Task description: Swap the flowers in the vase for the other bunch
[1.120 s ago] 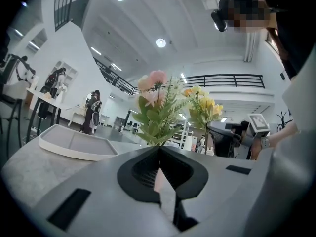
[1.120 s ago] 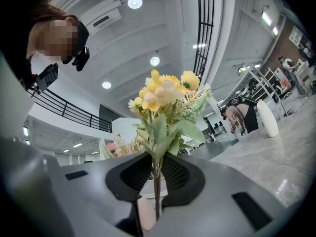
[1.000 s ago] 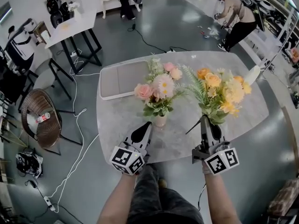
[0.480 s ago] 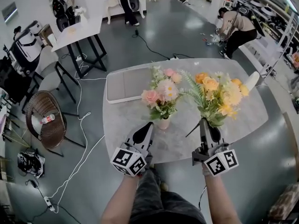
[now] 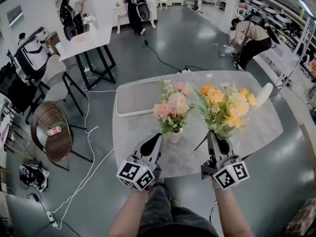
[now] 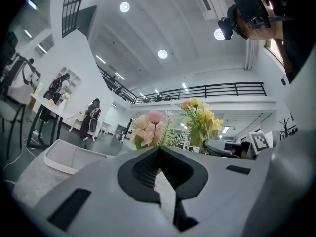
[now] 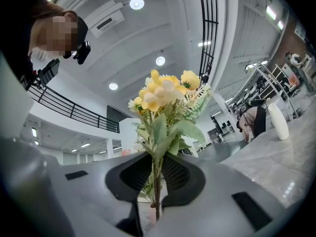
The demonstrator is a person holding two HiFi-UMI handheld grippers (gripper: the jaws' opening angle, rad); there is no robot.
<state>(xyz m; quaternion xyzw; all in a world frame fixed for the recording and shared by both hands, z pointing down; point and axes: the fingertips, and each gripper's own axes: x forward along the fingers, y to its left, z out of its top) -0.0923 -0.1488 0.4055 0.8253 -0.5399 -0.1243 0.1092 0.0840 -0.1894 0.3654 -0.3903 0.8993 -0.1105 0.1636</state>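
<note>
A pink bunch (image 5: 170,107) stands upright in a small pale vase (image 5: 174,136) on the grey marble table (image 5: 256,127). My left gripper (image 5: 152,143) is shut just left of the vase, level with it and apart from it, with nothing visibly gripped. In the left gripper view (image 6: 159,152) the pink bunch (image 6: 148,127) rises beyond the closed jaws. My right gripper (image 5: 213,135) is shut on the stems of a yellow bunch (image 5: 222,105), held upright above the table to the right of the vase. The stems (image 7: 157,181) run up between the jaws in the right gripper view (image 7: 155,159).
A white tray (image 5: 136,98) lies at the table's back left. A white bottle-like object (image 5: 265,94) lies at the far right edge. A wicker chair (image 5: 52,132), cables and other tables stand on the floor to the left. People work in the background.
Both grippers have risen a little, the left one more. The yellow bunch went up with the right gripper. The pink bunch stays in the vase.
</note>
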